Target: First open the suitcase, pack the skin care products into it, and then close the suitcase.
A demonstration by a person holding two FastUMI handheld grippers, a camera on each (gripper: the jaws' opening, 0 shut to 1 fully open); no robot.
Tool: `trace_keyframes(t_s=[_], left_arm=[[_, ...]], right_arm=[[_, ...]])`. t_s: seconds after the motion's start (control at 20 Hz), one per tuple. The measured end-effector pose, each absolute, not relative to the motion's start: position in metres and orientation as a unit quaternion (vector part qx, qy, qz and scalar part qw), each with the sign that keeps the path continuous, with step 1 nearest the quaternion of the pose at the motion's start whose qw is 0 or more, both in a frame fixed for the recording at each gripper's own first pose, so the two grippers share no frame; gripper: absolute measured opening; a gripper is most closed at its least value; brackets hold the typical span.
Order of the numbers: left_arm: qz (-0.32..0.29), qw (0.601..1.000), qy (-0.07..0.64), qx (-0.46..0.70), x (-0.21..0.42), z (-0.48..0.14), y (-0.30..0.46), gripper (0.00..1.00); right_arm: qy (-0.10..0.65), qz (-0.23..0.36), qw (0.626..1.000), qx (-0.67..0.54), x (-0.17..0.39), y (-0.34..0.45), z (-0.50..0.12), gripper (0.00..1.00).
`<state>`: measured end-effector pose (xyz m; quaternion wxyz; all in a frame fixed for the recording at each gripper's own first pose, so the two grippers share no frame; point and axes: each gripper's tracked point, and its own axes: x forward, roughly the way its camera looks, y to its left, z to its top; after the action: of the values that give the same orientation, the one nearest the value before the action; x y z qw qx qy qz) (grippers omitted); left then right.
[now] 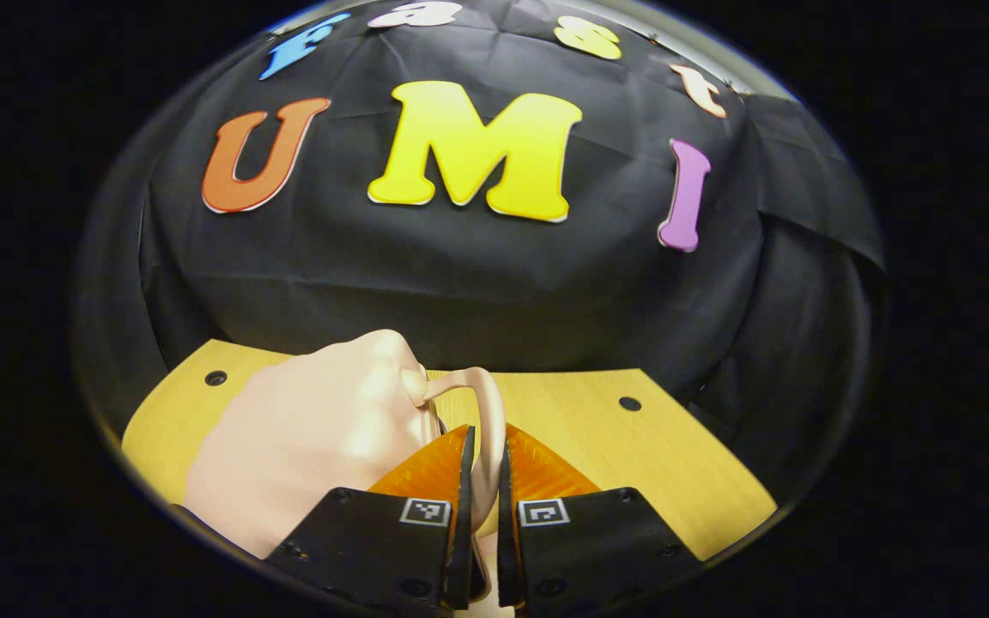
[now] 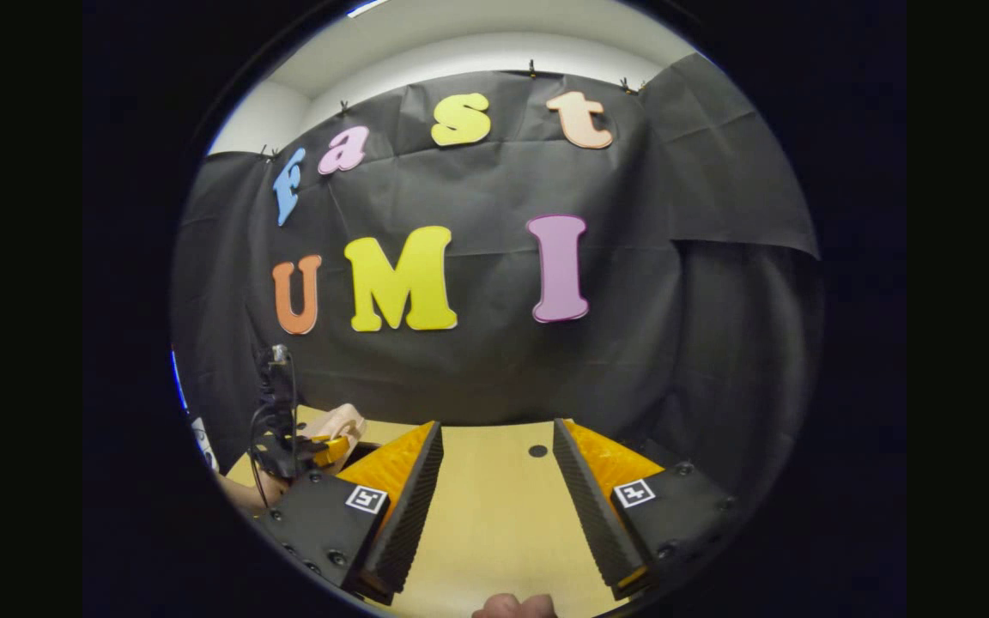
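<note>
- Pinching the thin loop handle [image 1: 488,412] of the pale pink suitcase [image 1: 306,438], the left gripper [image 1: 483,481] has its jaws nearly together, one finger on each side of the strap.
- Handle looks like a narrow, smooth moulded band: stiff enough to pull on, probably slick, so a slip out of the pads is the risk.
- Suitcase shell reads as small, rounded, glossy hard plastic, likely light. It may drag across the worktop [image 1: 632,438] instead of opening unless braced.
- It sits on the worktop's near-left part in the left gripper view, just beyond the fingers.
- Right gripper [image 2: 494,489]: jaws spread wide, holding nothing, over bare worktop.
- Farther left in the right gripper view, the left gripper sits at the suitcase.
- Skin care products: can't locate them.
</note>
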<state>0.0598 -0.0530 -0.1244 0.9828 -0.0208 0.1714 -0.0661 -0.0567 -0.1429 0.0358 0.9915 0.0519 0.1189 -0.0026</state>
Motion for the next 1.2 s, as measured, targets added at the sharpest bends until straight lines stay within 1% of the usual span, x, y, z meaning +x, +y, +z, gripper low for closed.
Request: trace_keyframes(t_s=[0.15,0.3,0.6,0.65,0.7,0.75,0.8,0.85,0.9,0.95,1.0,1.05,1.1,1.2], left_arm=[[-0.049,0.977,0.205,0.033,0.066,-0.16,-0.068,0.15],[-0.035,0.969,0.235,0.064,0.066,-0.193,-0.075,0.15],[-0.018,0.963,0.246,0.11,0.066,-0.216,-0.085,0.16],[-0.024,0.962,0.247,0.118,0.066,-0.218,-0.09,0.17],[-0.039,0.961,0.25,0.114,0.067,-0.224,-0.098,0.21],[-0.054,0.959,0.257,0.103,0.062,-0.226,-0.107,0.27],[-0.059,0.958,0.264,0.097,0.057,-0.227,-0.112,0.38],[-0.058,0.957,0.266,0.096,0.056,-0.226,-0.113,0.42],[-0.06,0.957,0.267,0.092,0.053,-0.223,-0.115,0.65],[-0.063,0.958,0.266,0.087,0.049,-0.218,-0.118,0.64],[-0.066,0.96,0.26,0.08,0.044,-0.209,-0.12,0.79],[-0.067,0.963,0.249,0.074,0.04,-0.196,-0.121,0.87],[-0.066,0.967,0.235,0.068,0.037,-0.181,-0.119,0.98],[-0.061,0.977,0.201,0.044,0.029,-0.141,-0.114,0.98]], right_arm=[[0.13,-0.017,0.99,0.053,-0.06,-0.164,0.029,0.77],[0.139,-0.021,0.988,0.057,-0.06,-0.176,0.022,0.77],[0.15,-0.017,0.987,0.062,-0.057,-0.186,0.013,0.77],[0.153,-0.014,0.986,0.066,-0.057,-0.186,0.01,0.73],[0.154,-0.013,0.986,0.069,-0.056,-0.186,0.01,0.73],[0.153,-0.011,0.986,0.071,-0.055,-0.186,0.011,0.77],[0.151,-0.01,0.986,0.071,-0.054,-0.186,0.012,0.77],[0.148,-0.006,0.986,0.07,-0.053,-0.184,0.013,0.77],[0.146,-0.004,0.987,0.067,-0.052,-0.181,0.015,0.77],[0.146,-0.001,0.987,0.063,-0.051,-0.18,0.014,0.77],[0.144,0.004,0.988,0.061,-0.049,-0.175,0.014,0.77],[0.141,0.009,0.988,0.059,-0.046,-0.168,0.017,0.77],[0.137,0.014,0.989,0.056,-0.042,-0.162,0.02,0.77],[0.12,0.016,0.992,0.047,-0.033,-0.15,0.029,0.77]])
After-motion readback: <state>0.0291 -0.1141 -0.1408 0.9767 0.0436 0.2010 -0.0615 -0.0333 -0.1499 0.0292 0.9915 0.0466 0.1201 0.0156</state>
